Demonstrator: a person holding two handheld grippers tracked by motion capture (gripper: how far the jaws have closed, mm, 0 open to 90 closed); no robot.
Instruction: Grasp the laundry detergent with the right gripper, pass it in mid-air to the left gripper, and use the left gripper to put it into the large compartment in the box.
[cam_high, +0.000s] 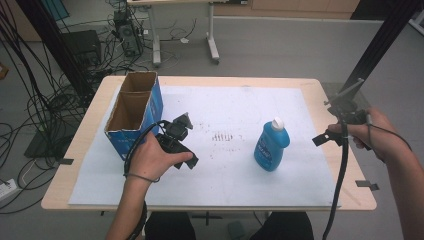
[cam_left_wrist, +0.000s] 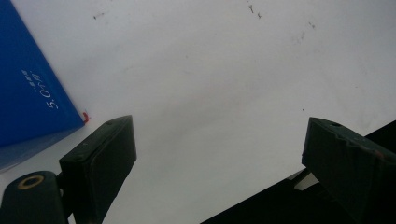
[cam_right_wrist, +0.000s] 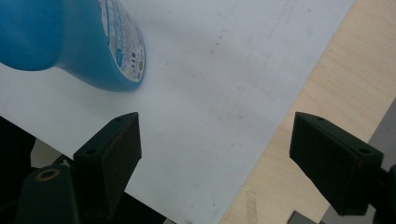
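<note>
A blue bottle (cam_high: 271, 146) with a white cap stands upright on the white sheet (cam_high: 225, 115), right of the middle. In the right gripper view the bottle (cam_right_wrist: 70, 42) shows at the upper left. My right gripper (cam_high: 330, 128) (cam_right_wrist: 215, 163) hovers over the table's right edge, apart from the bottle, jaws wide open with nothing between them. An open blue cardboard box (cam_high: 134, 111) stands at the left. My left gripper (cam_high: 181, 131) (cam_left_wrist: 219, 154) is just right of the box (cam_left_wrist: 28, 93), low over the sheet, open and empty.
Bare wooden table (cam_high: 330, 90) borders the sheet on the right and left. Faint dark marks (cam_high: 222, 135) dot the sheet's middle. Cables and equipment (cam_high: 120, 30) lie on the floor beyond the far left corner, and black frame posts (cam_high: 385, 35) rise at both sides.
</note>
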